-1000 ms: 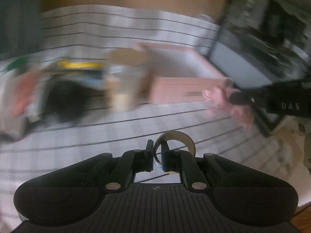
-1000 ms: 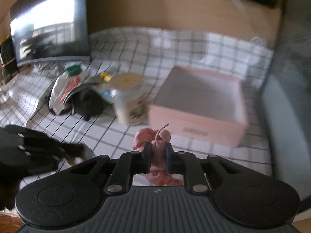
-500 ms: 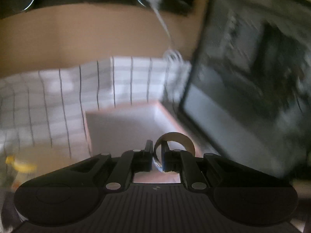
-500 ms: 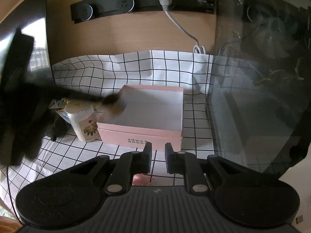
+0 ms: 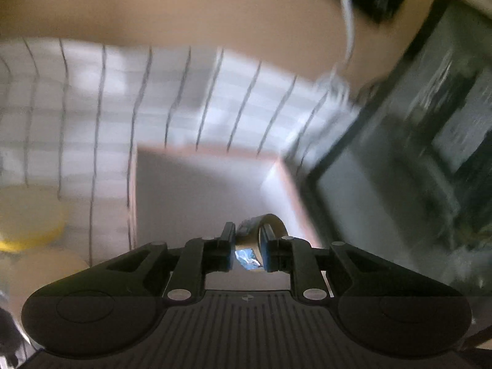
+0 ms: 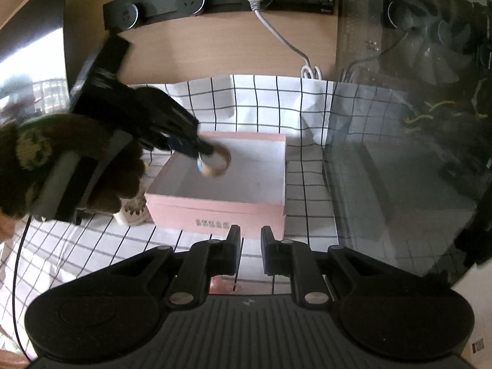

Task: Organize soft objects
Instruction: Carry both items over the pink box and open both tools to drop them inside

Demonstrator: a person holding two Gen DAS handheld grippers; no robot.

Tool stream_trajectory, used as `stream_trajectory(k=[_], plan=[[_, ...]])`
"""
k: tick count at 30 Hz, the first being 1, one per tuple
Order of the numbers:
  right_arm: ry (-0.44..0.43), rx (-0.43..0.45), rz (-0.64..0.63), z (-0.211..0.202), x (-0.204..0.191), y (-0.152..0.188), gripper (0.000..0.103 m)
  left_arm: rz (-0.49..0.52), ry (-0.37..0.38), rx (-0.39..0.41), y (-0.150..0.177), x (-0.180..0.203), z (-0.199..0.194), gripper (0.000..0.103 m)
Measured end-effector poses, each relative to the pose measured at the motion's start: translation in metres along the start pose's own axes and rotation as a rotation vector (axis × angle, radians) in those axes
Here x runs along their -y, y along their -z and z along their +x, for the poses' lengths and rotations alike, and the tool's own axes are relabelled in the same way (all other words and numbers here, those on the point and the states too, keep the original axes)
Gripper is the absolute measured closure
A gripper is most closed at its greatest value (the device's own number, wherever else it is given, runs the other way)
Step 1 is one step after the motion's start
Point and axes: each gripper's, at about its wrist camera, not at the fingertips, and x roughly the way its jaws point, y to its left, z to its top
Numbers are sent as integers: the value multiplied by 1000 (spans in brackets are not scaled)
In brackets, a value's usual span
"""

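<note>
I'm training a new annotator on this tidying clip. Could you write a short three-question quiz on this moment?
1. Multiple choice: what is between the fingers of the left hand-held gripper? A) a brown ring B) a pink toy C) a jar
2. True or false: a lid covers the pink box.
3. Over what does the brown ring hang?
Key: 1. A. The jaws have just been opening, with the ring between them. 2. False; the box stands open. 3. The open pink box.
</note>
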Motion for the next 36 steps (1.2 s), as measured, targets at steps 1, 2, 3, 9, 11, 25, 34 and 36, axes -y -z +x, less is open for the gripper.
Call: stream_trajectory(k=[1, 2, 3, 9, 11, 25, 34, 36], plan=[[0, 4, 7, 2, 1, -3, 89, 10, 2, 36, -2, 1, -8, 84], [-2, 11, 17, 4, 2, -9, 89, 15, 7, 47, -3, 2, -12, 84], [-6, 25, 29, 7, 2, -16, 89, 15, 10, 38, -7, 3, -12, 84], [-91, 97, 126, 45, 14, -83, 88, 42, 3, -77, -21, 4, 8, 84], [-134, 66, 166, 64, 22, -103, 78, 52, -42, -95, -29, 5, 10, 84], [-140, -285, -22, 82, 5, 17, 42, -7, -43, -73, -23, -4, 15, 77], [-220, -268, -35, 59, -10, 4, 95, 8, 135, 132, 30, -26, -90, 77], [-217, -154, -21, 43, -9, -32, 95, -31, 160, 145, 52, -38, -109, 77]])
